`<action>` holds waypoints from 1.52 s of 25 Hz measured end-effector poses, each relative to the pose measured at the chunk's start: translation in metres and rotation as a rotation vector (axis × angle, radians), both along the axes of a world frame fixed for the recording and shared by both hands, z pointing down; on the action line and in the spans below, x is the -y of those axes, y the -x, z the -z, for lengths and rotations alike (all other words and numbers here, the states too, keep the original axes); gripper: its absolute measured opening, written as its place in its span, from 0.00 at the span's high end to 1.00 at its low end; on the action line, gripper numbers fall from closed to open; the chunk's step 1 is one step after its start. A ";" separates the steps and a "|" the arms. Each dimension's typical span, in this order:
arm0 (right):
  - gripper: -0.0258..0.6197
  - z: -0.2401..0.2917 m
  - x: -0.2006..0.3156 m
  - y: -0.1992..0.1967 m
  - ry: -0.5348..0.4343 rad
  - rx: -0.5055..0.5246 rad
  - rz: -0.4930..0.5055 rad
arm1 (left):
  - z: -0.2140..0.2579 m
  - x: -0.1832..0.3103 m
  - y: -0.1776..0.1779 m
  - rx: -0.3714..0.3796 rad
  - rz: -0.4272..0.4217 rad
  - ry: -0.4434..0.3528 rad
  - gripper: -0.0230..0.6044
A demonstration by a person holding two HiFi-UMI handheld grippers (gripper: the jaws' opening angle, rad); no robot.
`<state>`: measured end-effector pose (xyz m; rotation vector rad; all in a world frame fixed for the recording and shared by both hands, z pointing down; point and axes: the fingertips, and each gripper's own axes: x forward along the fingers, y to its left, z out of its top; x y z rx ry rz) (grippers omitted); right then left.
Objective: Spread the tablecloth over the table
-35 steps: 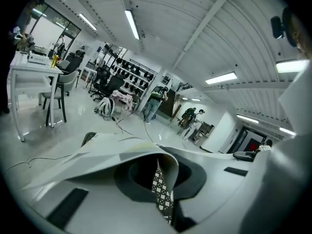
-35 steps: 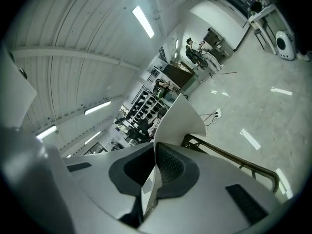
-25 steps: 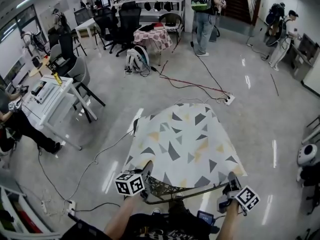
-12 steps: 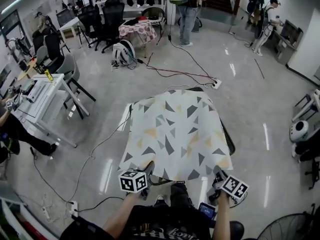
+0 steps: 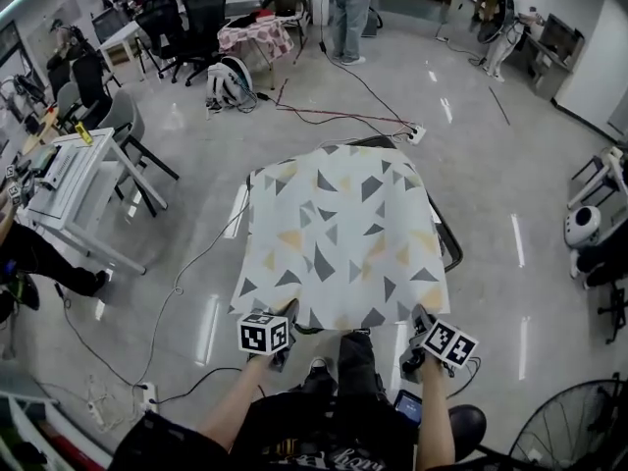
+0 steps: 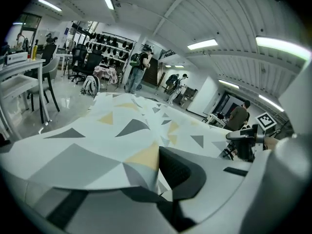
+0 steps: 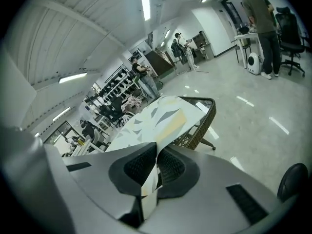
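**While Draped on Wicker, Pinched at Both Near Corners**

While lying across the table (image 5: pixel 449 253), covers nearly all of its top: a thin, smooth tablecloth (image 5: pixel 339 243), white and roughly rectangular, scattered with sharp triangles in grey, charcoal and pale yellow. Lies flat over the middle of the table, hangs slightly past its left side, and lifts off its near edge. Only slivers of the table bare, at its right side and far end: dark woven wicker with a rounded rim, open-weave in texture.

At the table's near-left corner, left gripper (image 5: pixel 290 312) pressed together on the cloth's hem, fabric folded against a dark ribbed pad (image 6: pixel 178 167). At the table's near-right corner, right gripper (image 5: pixel 420 318) likewise clamped on the hem, a narrow pleat of cloth squeezed between two ribbed black pads (image 7: pixel 139 165). Grey, matte gripper bodies.

Around the table, glossy pale floor (image 5: pixel 491 165) with streaked reflections. Beyond its far end, thin cables (image 5: pixel 334 116). Well to its left, a white desk (image 5: pixel 74 180).
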<state>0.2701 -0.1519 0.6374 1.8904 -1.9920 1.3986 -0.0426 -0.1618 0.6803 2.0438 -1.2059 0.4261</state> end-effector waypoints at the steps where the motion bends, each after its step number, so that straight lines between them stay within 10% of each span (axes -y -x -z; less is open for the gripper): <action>1: 0.93 -0.001 0.001 -0.003 0.002 -0.009 -0.011 | -0.007 -0.001 0.000 0.006 -0.006 0.012 0.93; 23: 0.89 -0.095 0.060 -0.108 0.165 -0.367 -0.071 | -0.066 0.018 -0.065 -0.065 -0.086 0.159 0.92; 32: 0.81 -0.117 0.066 -0.137 0.227 -0.410 -0.060 | -0.090 0.002 -0.040 -0.074 0.061 0.184 0.90; 36: 0.63 -0.120 0.046 -0.134 0.234 -0.343 -0.079 | -0.111 -0.019 -0.019 -0.044 0.120 0.288 0.50; 38: 0.63 -0.116 0.036 -0.128 0.215 -0.317 -0.075 | -0.115 -0.028 -0.009 -0.052 0.151 0.312 0.48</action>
